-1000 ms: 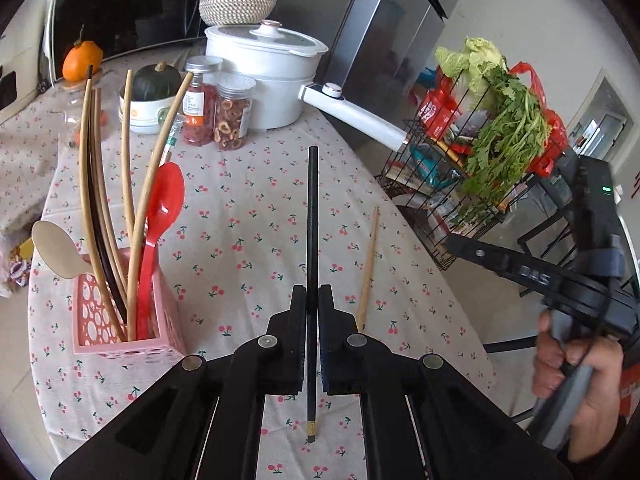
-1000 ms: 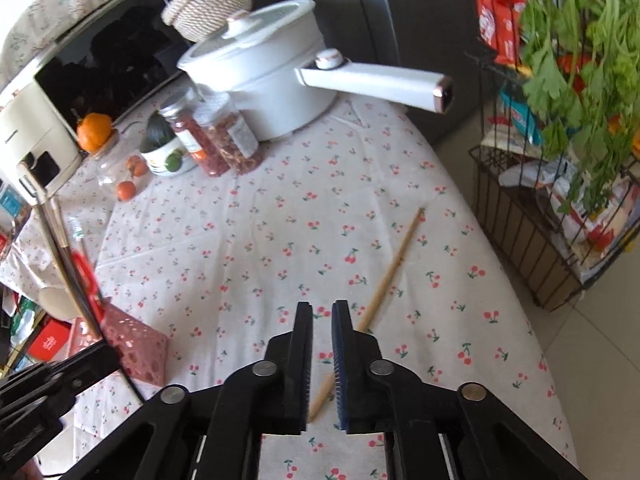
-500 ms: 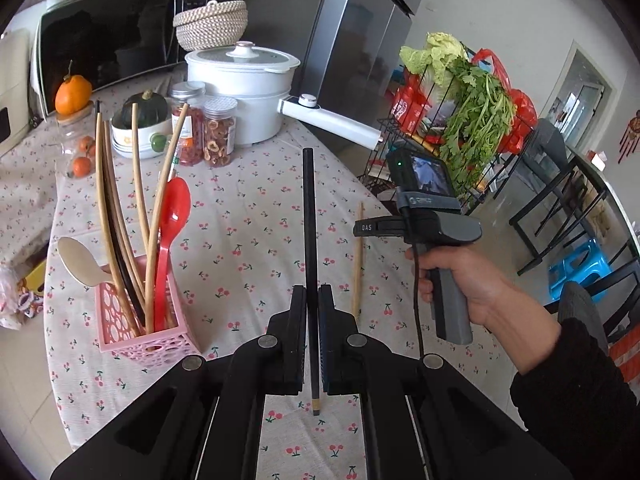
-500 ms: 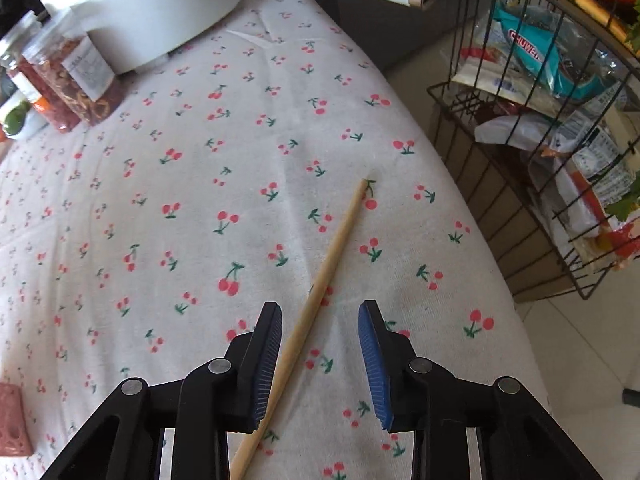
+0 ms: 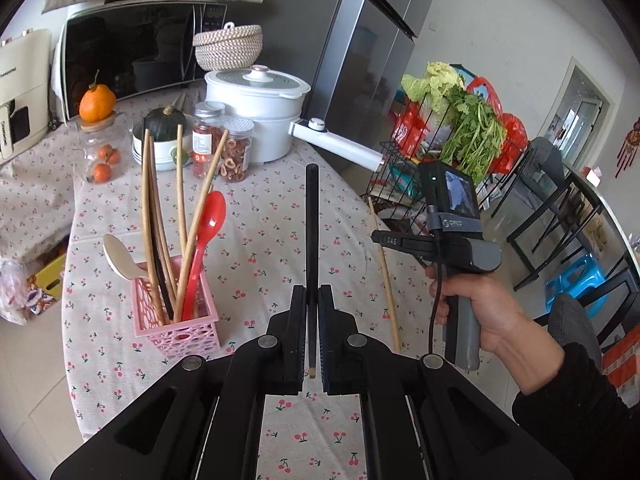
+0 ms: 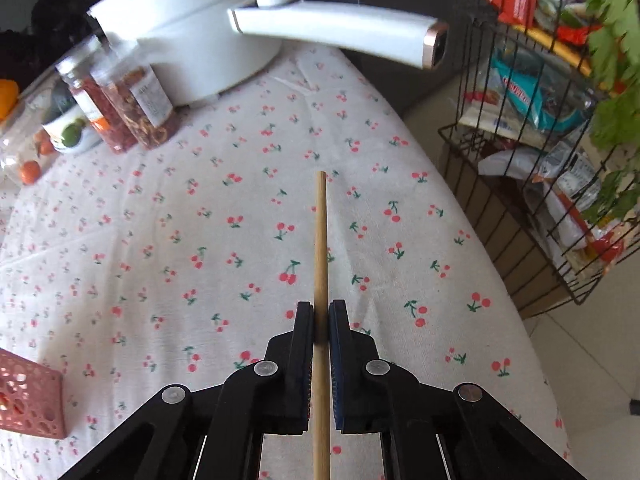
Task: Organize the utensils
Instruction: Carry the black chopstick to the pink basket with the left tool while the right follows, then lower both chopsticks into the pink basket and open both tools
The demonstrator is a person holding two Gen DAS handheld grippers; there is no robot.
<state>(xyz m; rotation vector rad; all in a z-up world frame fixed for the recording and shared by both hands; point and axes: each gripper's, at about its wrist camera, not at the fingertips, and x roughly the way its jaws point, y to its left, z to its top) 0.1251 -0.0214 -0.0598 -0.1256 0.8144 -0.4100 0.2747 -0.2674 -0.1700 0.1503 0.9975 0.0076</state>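
Note:
My left gripper (image 5: 313,300) is shut on a black chopstick (image 5: 311,236) that points straight ahead over the tablecloth. A pink holder (image 5: 176,324) at the left holds several wooden chopsticks, a red spoon (image 5: 208,220) and a white spoon (image 5: 118,256). In the right wrist view my right gripper (image 6: 320,320) is shut on a wooden chopstick (image 6: 321,240) that runs between the pads toward the table's far side. The same wooden chopstick (image 5: 384,268) shows in the left wrist view beside the hand-held right gripper body (image 5: 444,240).
At the back of the cherry-print tablecloth (image 5: 264,216) stand a white pot (image 5: 256,116) with a long handle (image 6: 340,32), two jars (image 5: 224,148), a bowl with a squash and a fruit jar. A wire basket (image 6: 532,184) of groceries stands right of the table edge.
The right gripper's jaws dropped over the wooden chopstick and closed on it. The left gripper drew back and rose with the black chopstick, widening its view of the table.

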